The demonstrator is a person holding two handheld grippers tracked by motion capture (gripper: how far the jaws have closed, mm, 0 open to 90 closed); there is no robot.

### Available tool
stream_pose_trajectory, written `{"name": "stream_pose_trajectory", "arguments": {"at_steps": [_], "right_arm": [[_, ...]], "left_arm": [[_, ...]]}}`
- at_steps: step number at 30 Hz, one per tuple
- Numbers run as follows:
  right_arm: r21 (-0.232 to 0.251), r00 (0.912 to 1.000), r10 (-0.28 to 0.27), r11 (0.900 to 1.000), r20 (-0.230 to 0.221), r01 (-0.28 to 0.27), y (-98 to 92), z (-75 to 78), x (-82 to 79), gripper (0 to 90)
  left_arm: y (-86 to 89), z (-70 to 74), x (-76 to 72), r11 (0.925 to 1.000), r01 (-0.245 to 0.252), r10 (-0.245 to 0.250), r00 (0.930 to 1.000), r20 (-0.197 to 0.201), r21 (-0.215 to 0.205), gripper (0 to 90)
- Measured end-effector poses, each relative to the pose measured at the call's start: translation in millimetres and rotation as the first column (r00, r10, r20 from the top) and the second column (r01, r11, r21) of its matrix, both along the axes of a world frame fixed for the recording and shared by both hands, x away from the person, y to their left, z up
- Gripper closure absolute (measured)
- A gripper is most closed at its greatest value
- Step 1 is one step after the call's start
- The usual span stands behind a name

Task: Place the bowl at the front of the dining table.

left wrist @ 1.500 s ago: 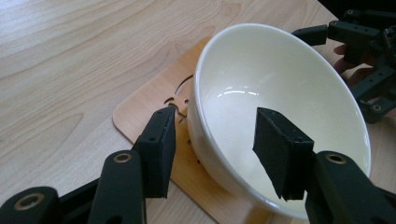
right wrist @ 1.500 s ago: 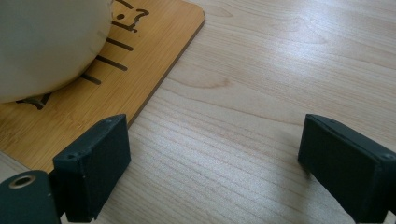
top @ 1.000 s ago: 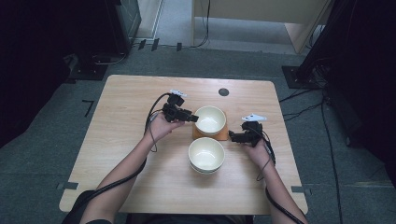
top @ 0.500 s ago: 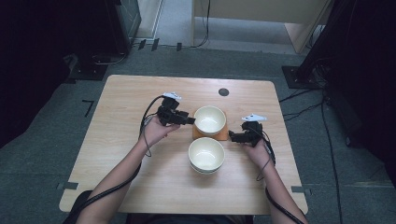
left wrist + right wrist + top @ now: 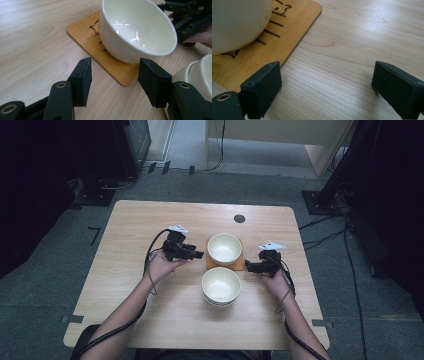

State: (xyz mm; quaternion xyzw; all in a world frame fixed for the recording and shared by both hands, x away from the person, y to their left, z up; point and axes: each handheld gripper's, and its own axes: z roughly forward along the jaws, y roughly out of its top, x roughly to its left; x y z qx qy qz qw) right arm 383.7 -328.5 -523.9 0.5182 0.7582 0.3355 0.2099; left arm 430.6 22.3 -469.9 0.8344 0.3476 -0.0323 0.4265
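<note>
left gripper (image 5: 199, 254) hangs low over the table (image 5: 125, 235) with its jaws about half open and nothing between them; in the left gripper view the bare wood and the near corner of the wooden coaster (image 5: 85, 30) show through the gap. the far bowl (image 5: 224, 248) sits upright on that coaster, just beside the fingertips and straight along the line the jaws point, so the left gripper is the nearer one to its rim. the near bowl (image 5: 221, 285) stands on the bare table toward the person, close to the coaster's near edge, and shows as a pale curve at the right of the left gripper view. right gripper (image 5: 248, 267) rests on the other side of the coaster, jaws wide apart and empty, pointing at the coaster's edge (image 5: 294, 47) with the far bowl's underside above it. against the frame a second ago, the left gripper has drawn back from the far bowl's rim toward the table's left, while the right gripper and both bowls lie as they did
</note>
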Motion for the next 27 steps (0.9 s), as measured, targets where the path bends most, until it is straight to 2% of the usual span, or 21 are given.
{"name": "stream_pose_trajectory", "arguments": {"at_steps": [7, 10, 15, 21, 27], "right_arm": [[-0.001, 1.0000, 0.001, 1.000, 0.000, -0.001, 0.0, 0.0, 0.0, 8.4], [-0.001, 1.0000, 0.007, 1.000, -0.001, -0.007, 0.3, 0.1, -0.2, 8.4], [-0.001, 0.9998, 0.019, 1.000, 0.001, -0.019, 0.4, 0.0, 0.0, 8.4], [0.000, 0.9996, 0.030, 1.000, 0.001, -0.030, 0.2, 0.0, 0.8, 8.4], [0.001, 0.9994, 0.035, 0.999, -0.001, -0.035, 0.2, 0.0, 1.5, 8.3]], "left_arm": [[6.5, -10.5, -7.2, 1.0000, -0.002, 0.002, 0.9999, 0.010, -0.008, 43.0], [8.3, -14.1, -9.4, 0.9999, -0.002, 0.002, 0.9999, 0.010, 0.014, 42.6], [12.9, -18.2, -9.9, 0.9998, -0.013, 0.013, 0.9999, 0.010, 0.016, 42.7], [20.2, -23.3, -9.2, 0.9985, -0.024, 0.023, 0.9995, 0.021, 0.049, 42.2], [27.9, -28.7, -8.0, 0.9980, -0.036, 0.035, 0.9991, 0.026, 0.052, 42.2]]}}
